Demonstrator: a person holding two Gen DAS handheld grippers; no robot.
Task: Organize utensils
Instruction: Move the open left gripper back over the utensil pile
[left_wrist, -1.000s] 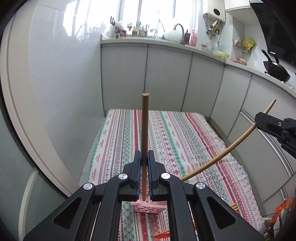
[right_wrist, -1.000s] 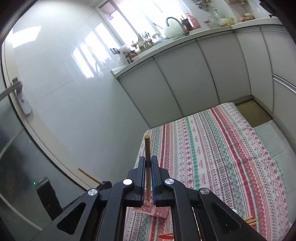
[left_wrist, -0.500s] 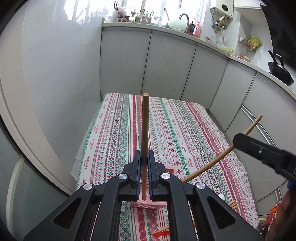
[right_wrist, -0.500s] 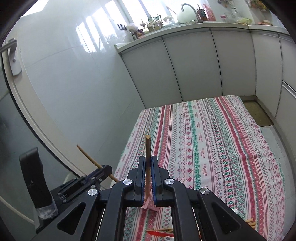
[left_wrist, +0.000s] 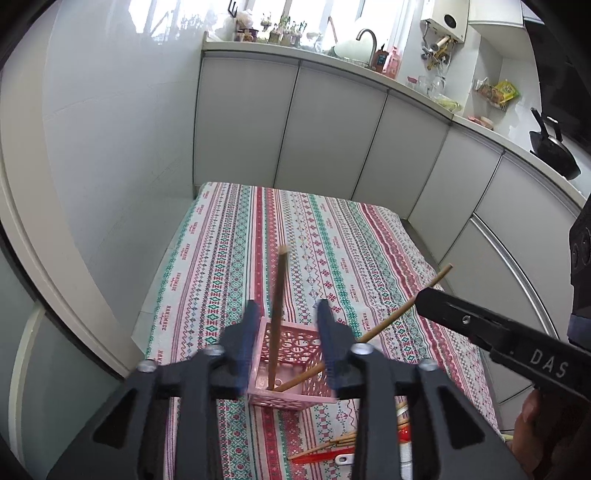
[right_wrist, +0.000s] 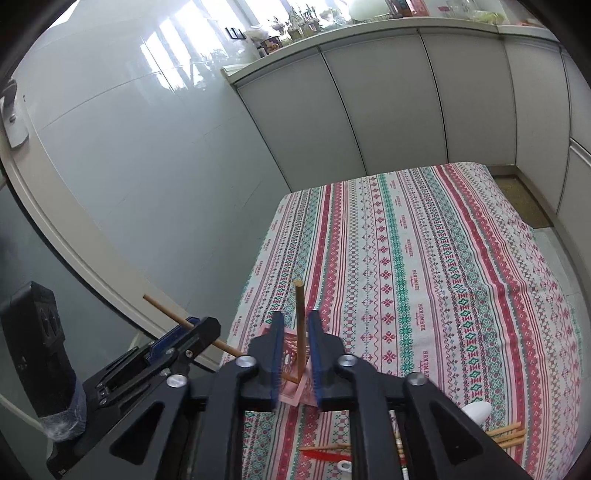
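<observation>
A pink perforated basket (left_wrist: 291, 373) stands on the striped tablecloth (left_wrist: 332, 251). My left gripper (left_wrist: 288, 308) hovers over it with its jaws opening. A wooden chopstick (left_wrist: 276, 325) stands loose between them, its lower end in the basket and its top blurred. My right gripper (right_wrist: 296, 317) is opening too. A second chopstick (right_wrist: 300, 325) rises between its pads with a small gap on each side, foot in the basket (right_wrist: 291, 386). In the left wrist view this chopstick (left_wrist: 402, 310) slants in from the right gripper (left_wrist: 424, 299).
Loose chopsticks (right_wrist: 506, 435), a red utensil (right_wrist: 325, 452) and a white spoon (right_wrist: 476, 411) lie near the table's front edge. A white tiled wall (left_wrist: 110, 166) runs close along the table's left side. Grey cabinets (left_wrist: 332, 129) stand behind the table.
Both grippers came down over the basket and their jaws have parted. The left chopstick has slid down into the basket. The right chopstick now stands loose between the pads.
</observation>
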